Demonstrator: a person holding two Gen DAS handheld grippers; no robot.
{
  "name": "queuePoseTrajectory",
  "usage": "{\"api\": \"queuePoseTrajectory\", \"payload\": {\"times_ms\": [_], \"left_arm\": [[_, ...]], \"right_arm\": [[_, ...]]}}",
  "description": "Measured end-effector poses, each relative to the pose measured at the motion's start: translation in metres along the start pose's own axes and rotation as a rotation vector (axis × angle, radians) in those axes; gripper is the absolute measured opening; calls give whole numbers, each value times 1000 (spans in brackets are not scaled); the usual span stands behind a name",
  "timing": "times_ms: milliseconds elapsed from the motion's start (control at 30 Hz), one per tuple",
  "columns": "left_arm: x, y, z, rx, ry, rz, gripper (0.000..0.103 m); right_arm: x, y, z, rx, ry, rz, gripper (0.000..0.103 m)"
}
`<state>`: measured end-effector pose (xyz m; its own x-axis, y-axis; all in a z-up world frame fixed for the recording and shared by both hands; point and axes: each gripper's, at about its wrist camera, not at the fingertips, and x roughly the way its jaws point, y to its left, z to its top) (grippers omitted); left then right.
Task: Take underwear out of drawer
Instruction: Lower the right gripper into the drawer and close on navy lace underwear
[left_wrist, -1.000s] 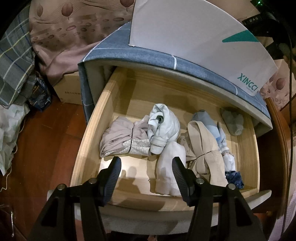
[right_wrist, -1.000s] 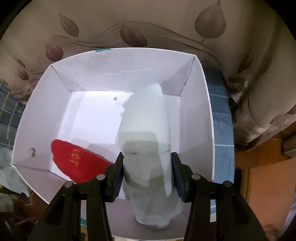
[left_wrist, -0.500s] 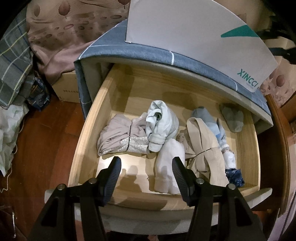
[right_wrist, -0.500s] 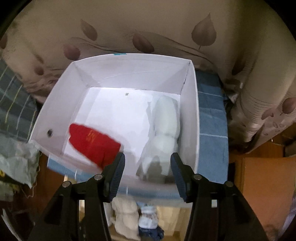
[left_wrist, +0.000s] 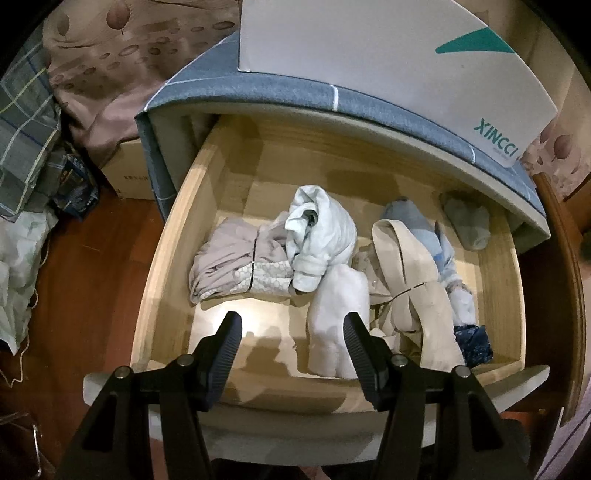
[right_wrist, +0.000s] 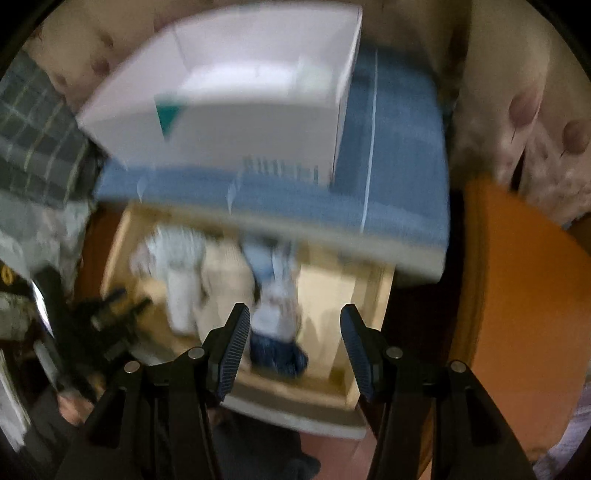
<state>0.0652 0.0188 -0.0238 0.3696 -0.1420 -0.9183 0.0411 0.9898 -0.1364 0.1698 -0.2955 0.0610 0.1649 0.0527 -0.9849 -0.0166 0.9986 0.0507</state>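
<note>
My left gripper (left_wrist: 291, 332) hangs spread and empty over the front edge of the open drawer (left_wrist: 162, 258). Inside lie rolled underwear: a grey-beige bundle (left_wrist: 236, 266) toward the left side, a pale blue one (left_wrist: 317, 236) at the middle, a white roll (left_wrist: 338, 325) near the front edge. My right gripper (right_wrist: 293, 328) is spread too, holding nothing, above the drawer's right front corner; that view is blurred.

The drawer (left_wrist: 162, 280) lies open from above; its right rear seems overhung by the cabinet top (left_wrist: 369, 107).
</note>
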Motion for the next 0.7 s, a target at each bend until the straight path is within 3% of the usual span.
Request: {"api": "queuePoseTrajectory", "payload": {"times_ms": [267,700], "left_arm": [[1,3,0,-7,7,-2,59],[3,4,1,-13,22,-24,58]], "right_arm": [[89,-1,-33,54,218,54,50],[171,1,-47,107,361,71,58]]}}
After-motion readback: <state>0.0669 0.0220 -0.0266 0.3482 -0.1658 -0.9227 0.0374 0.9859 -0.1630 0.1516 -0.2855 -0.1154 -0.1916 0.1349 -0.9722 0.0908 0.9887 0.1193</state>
